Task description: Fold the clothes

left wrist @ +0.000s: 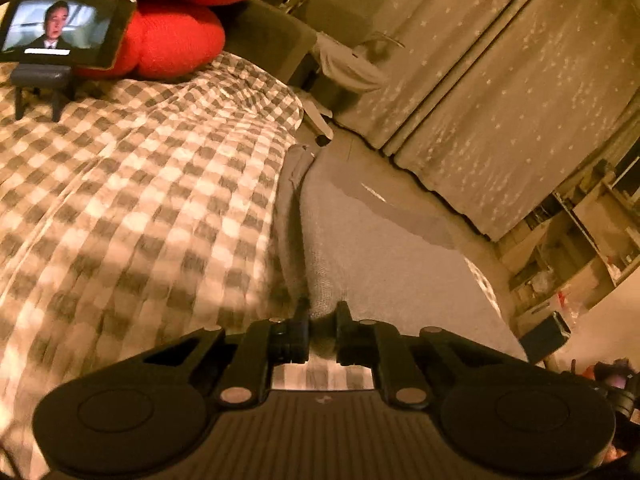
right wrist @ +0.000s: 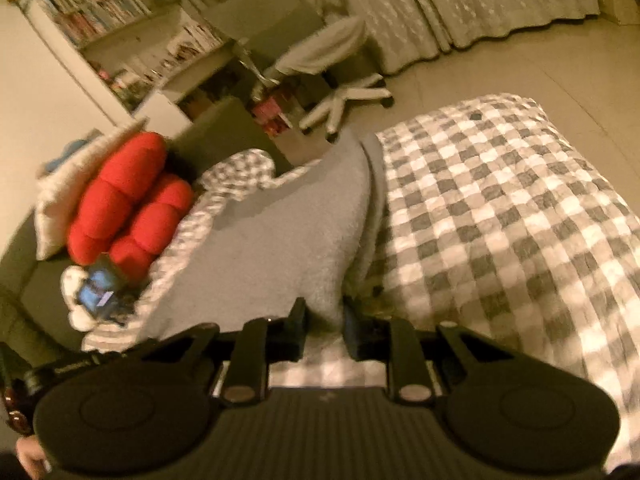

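The left tool (left wrist: 322,316) was clamped on an edge of the grey garment (left wrist: 384,248), and the right tool (right wrist: 322,312) was clamped on another edge of the same garment (right wrist: 272,240). In both wrist views the fuzzy grey cloth rose from the lower centre of the frame towards the middle, held up and stretched above the checked bedspread (left wrist: 140,200), with a fold or doubled edge running along one side. Which part of the garment each tool held could not be told.

Risks, as I judged them: the fabric was thick and fluffy, so a shallow pinch could let it slip out under its own weight once it was swung or lowered. If the two tools drifted out of level, the hanging cloth would twist and the fold would land crooked. The phone on a stand (left wrist: 60,32), at the upper left of the left view, stood on the bed near the working area and could be knocked over by a sweeping hem. Both pictures were blurred by motion, so fast movement might also bunch the cloth.

Counted: one grey garment, two tools, one phone on its stand, one red cushion (left wrist: 160,12), one white cushion (right wrist: 60,196) at middle left of the right view, one swivel chair (right wrist: 332,60) at its upper centre.
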